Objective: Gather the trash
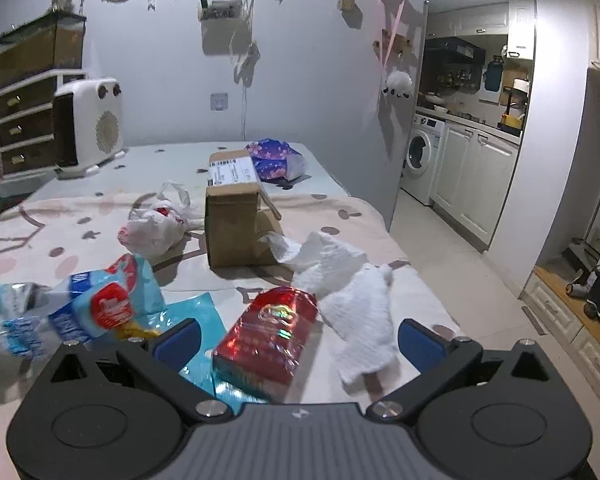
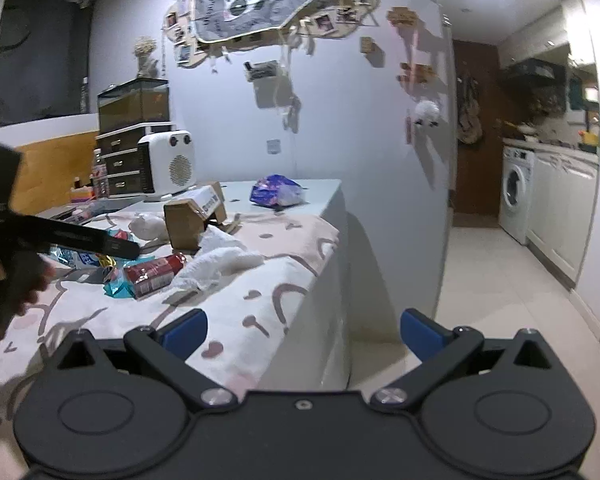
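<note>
Trash lies on a table with a pink-patterned cloth [image 1: 60, 216]. My left gripper [image 1: 300, 340] is open, just in front of a red shiny packet [image 1: 268, 336], which lies partly between its blue fingers on a teal wrapper [image 1: 198, 312]. White crumpled paper towels [image 1: 352, 292] lie to its right, a blue-and-red wrapper [image 1: 100, 308] to its left. A cardboard box [image 1: 232, 216], a white plastic bag [image 1: 156, 228] and a purple packet [image 1: 274, 160] lie farther back. My right gripper [image 2: 304, 332] is open and empty over the table's right edge. The red packet [image 2: 156, 272] shows left of it.
A white heater [image 1: 88, 124] and drawers [image 1: 20, 128] stand at the table's back left. A wall runs behind the table. A tiled floor [image 2: 500, 300] and kitchen with a washing machine [image 2: 516, 196] lie right. The left gripper's body and hand [image 2: 16, 248] show in the right wrist view.
</note>
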A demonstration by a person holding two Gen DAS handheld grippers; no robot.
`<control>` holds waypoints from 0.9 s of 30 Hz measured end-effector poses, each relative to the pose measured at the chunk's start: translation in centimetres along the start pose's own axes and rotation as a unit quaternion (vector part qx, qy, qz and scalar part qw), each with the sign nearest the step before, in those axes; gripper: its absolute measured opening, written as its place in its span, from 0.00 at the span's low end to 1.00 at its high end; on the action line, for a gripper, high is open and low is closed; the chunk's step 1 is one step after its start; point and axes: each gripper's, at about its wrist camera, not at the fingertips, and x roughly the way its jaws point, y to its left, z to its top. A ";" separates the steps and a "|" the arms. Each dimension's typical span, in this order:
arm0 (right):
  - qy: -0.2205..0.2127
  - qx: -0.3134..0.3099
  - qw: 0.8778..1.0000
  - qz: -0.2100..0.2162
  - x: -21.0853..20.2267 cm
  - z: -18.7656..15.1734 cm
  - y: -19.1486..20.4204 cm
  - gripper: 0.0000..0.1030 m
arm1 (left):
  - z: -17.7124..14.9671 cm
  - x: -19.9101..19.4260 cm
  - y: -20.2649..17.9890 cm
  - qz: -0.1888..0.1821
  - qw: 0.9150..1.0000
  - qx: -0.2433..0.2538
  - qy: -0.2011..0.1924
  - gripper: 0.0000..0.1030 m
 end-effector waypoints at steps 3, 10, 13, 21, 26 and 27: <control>-0.008 -0.040 0.999 0.025 2.1 0.7 0.5 1.00 | -0.2 1.4 1.2 -0.010 1.000 -0.008 0.001 0.99; -0.007 -0.132 0.987 0.089 9.4 3.3 1.5 1.00 | -1.3 3.5 2.7 -0.011 1.000 -0.027 0.008 0.94; -0.012 -0.193 0.975 0.110 12.5 3.6 3.1 1.00 | -1.6 4.1 2.5 0.006 1.000 -0.016 0.004 0.94; 0.021 -0.333 0.925 0.181 20.1 3.3 7.0 1.00 | -1.2 4.6 3.4 -0.024 0.999 -0.045 -0.006 0.94; 0.038 -0.319 0.927 0.194 24.1 4.6 6.8 1.00 | -1.3 5.2 4.5 -0.051 0.994 -0.095 -0.004 0.90; 0.044 -0.310 0.930 0.195 24.9 5.0 6.6 1.00 | -1.2 5.3 4.4 -0.049 0.995 -0.092 -0.002 0.90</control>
